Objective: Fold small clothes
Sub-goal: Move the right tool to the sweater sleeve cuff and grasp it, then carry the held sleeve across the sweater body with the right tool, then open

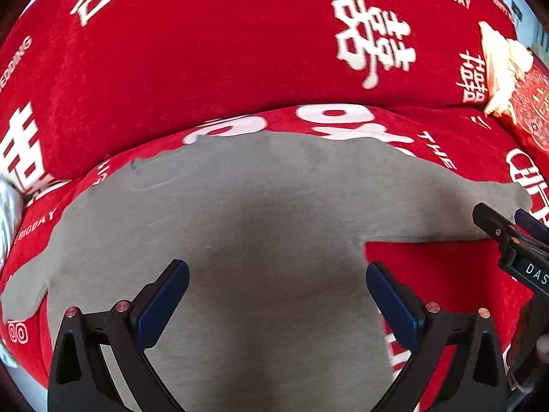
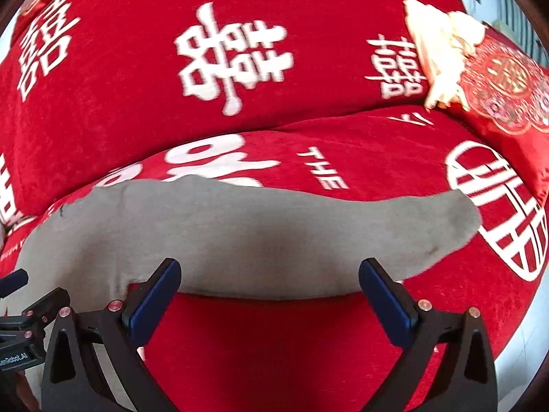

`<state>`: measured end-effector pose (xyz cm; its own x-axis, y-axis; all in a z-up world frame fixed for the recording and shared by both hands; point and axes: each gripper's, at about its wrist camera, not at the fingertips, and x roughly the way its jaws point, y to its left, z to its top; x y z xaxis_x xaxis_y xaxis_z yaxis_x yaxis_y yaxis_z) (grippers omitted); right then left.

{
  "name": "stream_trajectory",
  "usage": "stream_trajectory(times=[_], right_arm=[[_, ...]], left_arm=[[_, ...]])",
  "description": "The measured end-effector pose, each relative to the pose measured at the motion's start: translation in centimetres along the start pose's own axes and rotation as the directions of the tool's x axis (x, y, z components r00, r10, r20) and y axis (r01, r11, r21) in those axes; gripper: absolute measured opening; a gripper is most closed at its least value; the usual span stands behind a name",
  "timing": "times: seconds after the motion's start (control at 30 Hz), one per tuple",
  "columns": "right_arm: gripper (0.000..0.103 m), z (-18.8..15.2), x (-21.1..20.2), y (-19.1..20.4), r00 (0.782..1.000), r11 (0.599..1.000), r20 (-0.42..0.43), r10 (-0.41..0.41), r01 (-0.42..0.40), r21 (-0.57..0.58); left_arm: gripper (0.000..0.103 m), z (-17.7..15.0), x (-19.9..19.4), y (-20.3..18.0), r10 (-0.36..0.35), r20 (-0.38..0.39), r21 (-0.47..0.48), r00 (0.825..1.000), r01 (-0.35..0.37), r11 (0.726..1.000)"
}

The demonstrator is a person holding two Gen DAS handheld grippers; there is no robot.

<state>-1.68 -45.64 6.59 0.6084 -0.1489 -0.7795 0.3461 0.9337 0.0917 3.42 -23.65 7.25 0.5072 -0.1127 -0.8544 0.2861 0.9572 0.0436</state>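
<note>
Grey garment [image 1: 260, 206] lies flat on red sofa cover [image 1: 219, 51]; left gripper [image 1: 277, 304] and right gripper [image 2: 270, 300] both gape above its near edge.

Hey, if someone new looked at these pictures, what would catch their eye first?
The bright red sofa cover with big white characters fills both views. A plain grey garment lies spread flat across the seat. Both the left hand-held gripper and the right hand-held gripper are open above its near edge.
</note>
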Motion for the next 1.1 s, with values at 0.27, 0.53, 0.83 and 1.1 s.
stream_trajectory(times=[0.27, 0.53, 0.83, 1.1], right_arm=[[0.103, 0.1, 0.7, -5.1, 0.999, 0.996, -0.004, -0.044, 0.044, 0.077], [0.103, 0.3, 1.7, -10.4, 0.993, 0.983, -0.01, -0.119, 0.119, 0.139], [0.097, 0.3, 4.9, -17.4, 0.983, 0.953, 0.013, -0.183, 0.175, 0.247], [0.012, 2.4, 6.6, -17.8, 0.993, 0.97, 0.008, -0.116, 0.111, 0.217]], left_arm=[[0.103, 1.3, 1.2, -3.4, -0.007, -0.013, 0.038, 1.0, 0.008, 0.999], [0.103, 2.6, 2.6, -6.1, -0.015, -0.04, 0.06, 0.999, 0.017, 0.998], [0.103, 2.6, 4.4, -6.1, -0.013, -0.069, 0.038, 0.998, 0.015, 0.999], [0.103, 2.7, 5.2, -2.4, 0.023, -0.067, -0.031, 0.997, -0.025, 0.999]])
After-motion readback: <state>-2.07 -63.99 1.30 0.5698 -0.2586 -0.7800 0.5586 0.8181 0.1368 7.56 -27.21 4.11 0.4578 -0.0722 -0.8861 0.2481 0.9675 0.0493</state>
